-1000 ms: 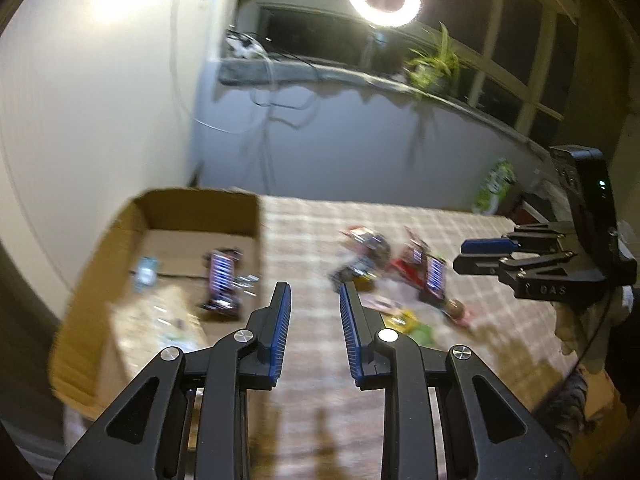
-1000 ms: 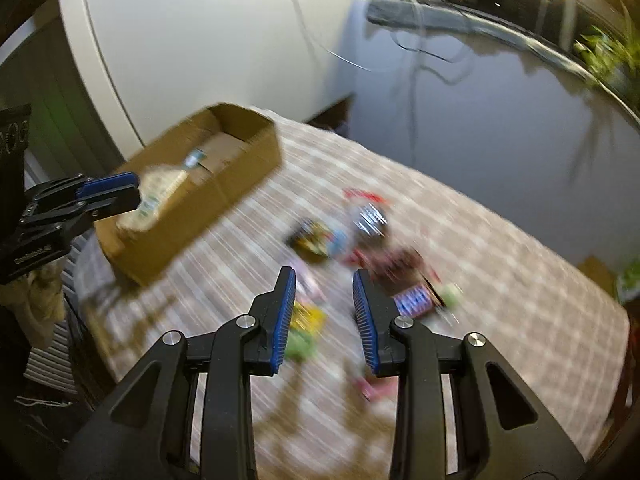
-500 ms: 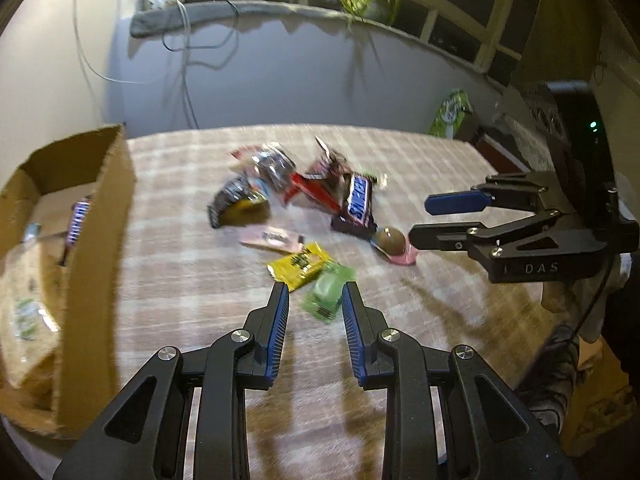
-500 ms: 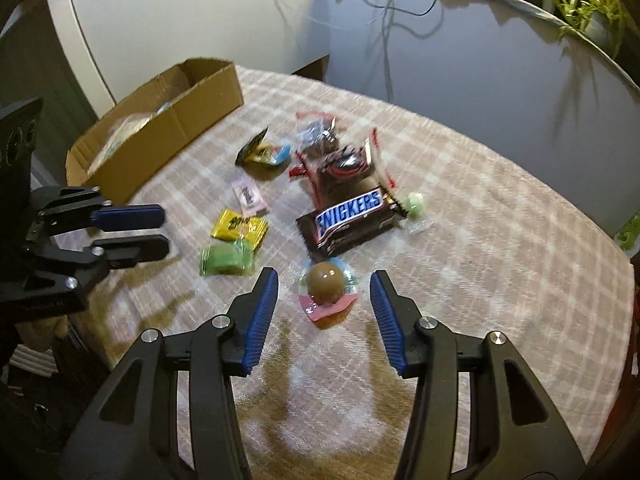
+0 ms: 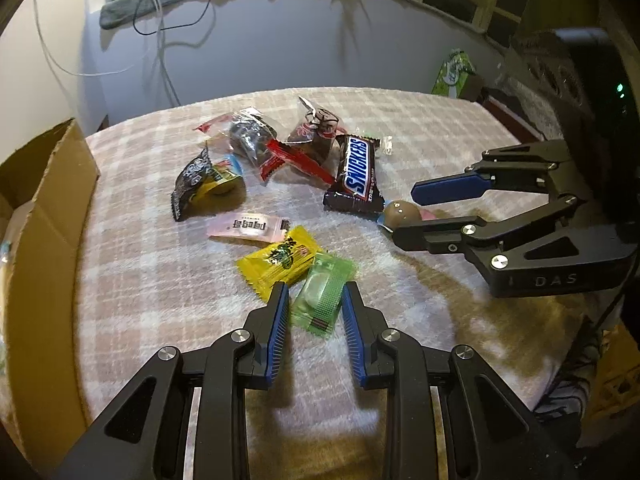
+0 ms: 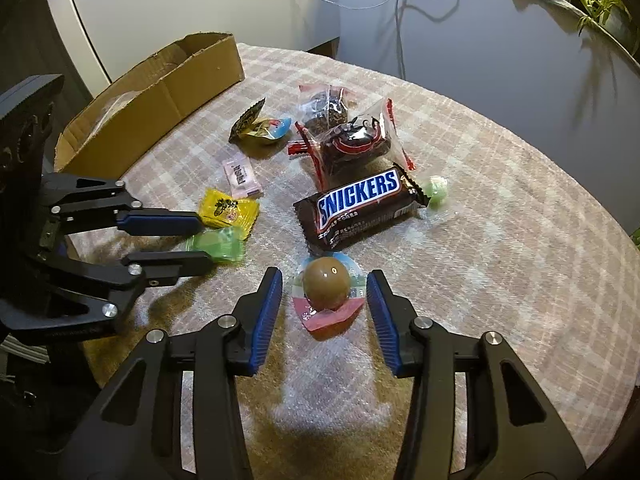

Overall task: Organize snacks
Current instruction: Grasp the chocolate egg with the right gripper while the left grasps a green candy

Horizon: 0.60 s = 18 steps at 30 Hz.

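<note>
Snacks lie on a checked tablecloth (image 5: 168,304). My left gripper (image 5: 314,294) is open, its fingers on either side of a green wrapped candy (image 5: 323,294), which also shows in the right wrist view (image 6: 218,245). My right gripper (image 6: 324,282) is open around a brown chocolate ball in a clear cup (image 6: 326,285), seen also in the left wrist view (image 5: 401,213). A Snickers bar (image 6: 358,206), a yellow candy (image 5: 282,260), a pink sachet (image 5: 248,226) and dark cake packets (image 6: 352,140) lie beyond.
A cardboard box (image 6: 160,96) stands at the table's left edge, with snack bags inside. A black-yellow packet (image 5: 204,184) and a small green candy (image 6: 436,190) lie among the snacks. A wall with cables rises behind the table.
Both grippers have swung from the box toward the snack pile and dropped lower. The left now straddles the green candy, the right straddles the chocolate ball and has opened wider.
</note>
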Available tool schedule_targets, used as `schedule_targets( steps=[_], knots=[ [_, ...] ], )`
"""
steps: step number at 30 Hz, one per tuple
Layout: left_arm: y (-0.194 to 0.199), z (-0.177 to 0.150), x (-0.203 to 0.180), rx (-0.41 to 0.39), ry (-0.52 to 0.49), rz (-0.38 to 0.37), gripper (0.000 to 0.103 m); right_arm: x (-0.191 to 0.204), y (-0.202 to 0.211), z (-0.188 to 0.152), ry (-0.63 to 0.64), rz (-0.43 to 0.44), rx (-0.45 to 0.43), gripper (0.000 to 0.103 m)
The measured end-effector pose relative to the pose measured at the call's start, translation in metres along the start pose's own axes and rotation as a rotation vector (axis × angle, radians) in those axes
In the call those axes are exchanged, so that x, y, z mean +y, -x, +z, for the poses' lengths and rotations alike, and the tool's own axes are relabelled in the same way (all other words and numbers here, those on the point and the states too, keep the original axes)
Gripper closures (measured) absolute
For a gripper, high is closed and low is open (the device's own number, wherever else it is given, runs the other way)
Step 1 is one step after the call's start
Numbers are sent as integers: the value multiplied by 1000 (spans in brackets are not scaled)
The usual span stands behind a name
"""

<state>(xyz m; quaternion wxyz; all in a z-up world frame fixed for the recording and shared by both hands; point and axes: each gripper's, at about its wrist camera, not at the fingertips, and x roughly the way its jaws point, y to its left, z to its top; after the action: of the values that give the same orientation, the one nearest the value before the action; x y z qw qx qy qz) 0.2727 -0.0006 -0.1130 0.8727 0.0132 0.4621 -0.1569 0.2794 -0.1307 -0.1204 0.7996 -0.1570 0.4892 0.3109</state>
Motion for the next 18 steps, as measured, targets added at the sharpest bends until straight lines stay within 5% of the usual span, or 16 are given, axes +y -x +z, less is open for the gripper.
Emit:
schedule_targets(
  steps=[8, 18],
  knots=[
    [-3, 0, -7, -14, -36, 32, 77, 1, -5, 0, 14, -5, 13, 70],
    [2, -2, -2, -34, 1, 19, 81, 1, 2, -2, -1, -15, 0, 72]
  ],
)
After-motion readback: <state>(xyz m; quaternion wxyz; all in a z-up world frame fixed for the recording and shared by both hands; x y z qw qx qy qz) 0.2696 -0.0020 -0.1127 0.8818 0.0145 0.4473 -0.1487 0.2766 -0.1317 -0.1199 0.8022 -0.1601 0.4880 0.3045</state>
